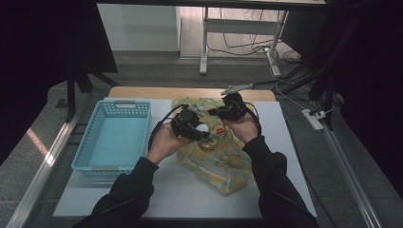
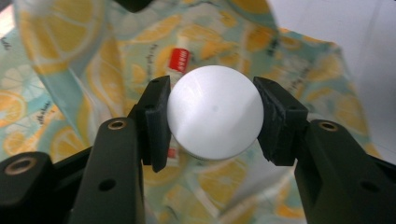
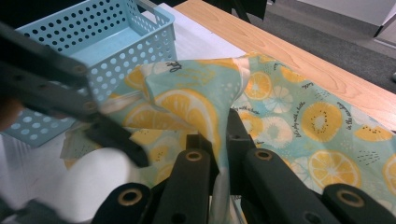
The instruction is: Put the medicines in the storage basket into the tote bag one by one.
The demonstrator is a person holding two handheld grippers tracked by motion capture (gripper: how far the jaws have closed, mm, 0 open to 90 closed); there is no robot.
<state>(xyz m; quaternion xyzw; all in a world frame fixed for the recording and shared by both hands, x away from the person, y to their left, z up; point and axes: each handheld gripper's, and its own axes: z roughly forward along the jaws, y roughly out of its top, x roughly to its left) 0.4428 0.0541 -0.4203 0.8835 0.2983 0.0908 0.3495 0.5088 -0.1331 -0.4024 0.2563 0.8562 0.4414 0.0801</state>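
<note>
Item one: we find the left gripper [image 2: 212, 119] with its pads pressed on both sides of a white round lid [image 2: 215, 112], held over the lemon-print bag [image 1: 223, 161]. Item two: the right gripper [image 3: 222, 140] has its jaws together, pinching a raised fold of that bag's edge. Item three: a blue basket [image 1: 114, 137] stands just left of the bag on the white tabletop [image 1: 190, 190].

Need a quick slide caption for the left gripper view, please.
Left gripper grips a round white lid over the lemon-print bag.
</note>
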